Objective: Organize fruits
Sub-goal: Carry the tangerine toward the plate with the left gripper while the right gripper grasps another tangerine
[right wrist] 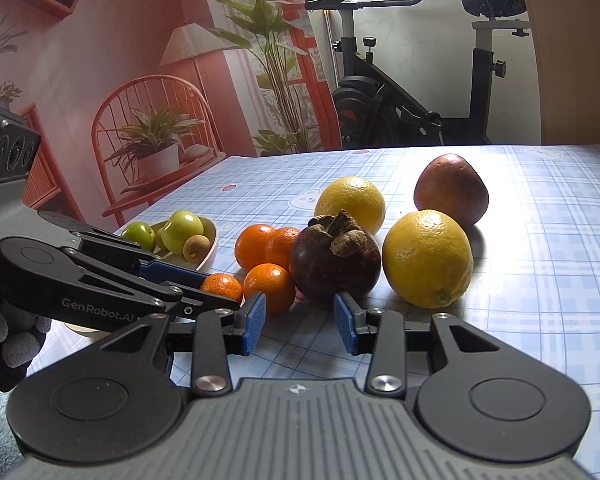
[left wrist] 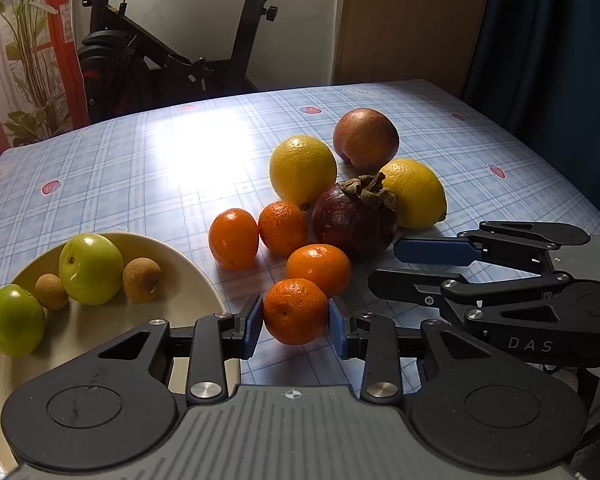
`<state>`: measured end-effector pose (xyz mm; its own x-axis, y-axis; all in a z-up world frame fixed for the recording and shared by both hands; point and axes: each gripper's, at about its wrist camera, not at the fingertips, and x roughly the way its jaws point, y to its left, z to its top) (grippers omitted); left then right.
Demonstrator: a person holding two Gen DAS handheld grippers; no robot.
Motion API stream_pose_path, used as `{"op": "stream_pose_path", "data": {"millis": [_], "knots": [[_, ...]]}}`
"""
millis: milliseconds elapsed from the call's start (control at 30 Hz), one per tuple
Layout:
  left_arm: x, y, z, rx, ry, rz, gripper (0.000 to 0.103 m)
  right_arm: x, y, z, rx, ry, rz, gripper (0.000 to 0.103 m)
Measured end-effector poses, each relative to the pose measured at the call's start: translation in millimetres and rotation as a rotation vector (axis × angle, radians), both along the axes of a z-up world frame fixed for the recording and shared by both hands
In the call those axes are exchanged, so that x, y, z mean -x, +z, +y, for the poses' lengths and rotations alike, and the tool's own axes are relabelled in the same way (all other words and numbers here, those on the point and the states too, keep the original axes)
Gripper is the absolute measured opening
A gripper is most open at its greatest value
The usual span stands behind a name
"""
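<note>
My left gripper (left wrist: 296,320) has its blue pads against both sides of a small tangerine (left wrist: 296,310) that rests on the table beside a cream plate (left wrist: 180,296). The plate holds two green fruits (left wrist: 91,268) and two brown longans (left wrist: 141,279). Behind lie three more tangerines (left wrist: 318,268), a dark mangosteen (left wrist: 354,220), two lemons (left wrist: 303,169) and a red apple (left wrist: 366,139). My right gripper (right wrist: 300,320) is open and empty, just in front of the mangosteen (right wrist: 334,258). The held tangerine (right wrist: 221,286) also shows in the right wrist view.
The table has a blue checked cloth (left wrist: 140,168). An exercise bike (left wrist: 172,60) and plants stand beyond the far edge. The right gripper (left wrist: 480,276) lies close to the right of the left one.
</note>
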<state>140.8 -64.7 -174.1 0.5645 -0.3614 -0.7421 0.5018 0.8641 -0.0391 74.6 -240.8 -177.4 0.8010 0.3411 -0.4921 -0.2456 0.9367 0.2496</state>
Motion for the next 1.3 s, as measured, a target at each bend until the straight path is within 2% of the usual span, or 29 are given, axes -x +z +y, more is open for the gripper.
{"op": "stream_pose_path", "data": {"millis": [133,300,467,633,767,833,1000,1100,1300], "knots": [[10,8,7,0.050,0.028,-0.021,0.037,1,1,1,0.008,0.002,-0.007,0.041],[23,22,25,0.082,0.107,-0.063,0.037,6,6,8,0.060,0.010,-0.014,0.041],[31,36,59,0.161,0.280,-0.087,0.037,3,33,18,0.096,0.056,-0.042,0.038],[30,48,88,0.178,0.401,-0.136,0.037,-24,58,37,0.181,0.101,-0.059,0.038],[31,54,106,0.229,0.445,-0.161,0.037,-54,61,57,0.258,0.204,0.003,0.038],[32,52,112,0.238,0.459,-0.165,0.037,-68,56,69,0.342,0.241,0.040,0.038],[30,40,123,0.286,0.503,-0.132,0.037,-92,36,85,0.476,0.285,0.135,0.038],[29,34,132,0.303,0.524,-0.112,0.037,-103,28,87,0.508,0.285,0.175,0.038],[28,30,141,0.327,0.537,-0.097,0.037,-114,25,94,0.508,0.304,0.224,0.038]]}}
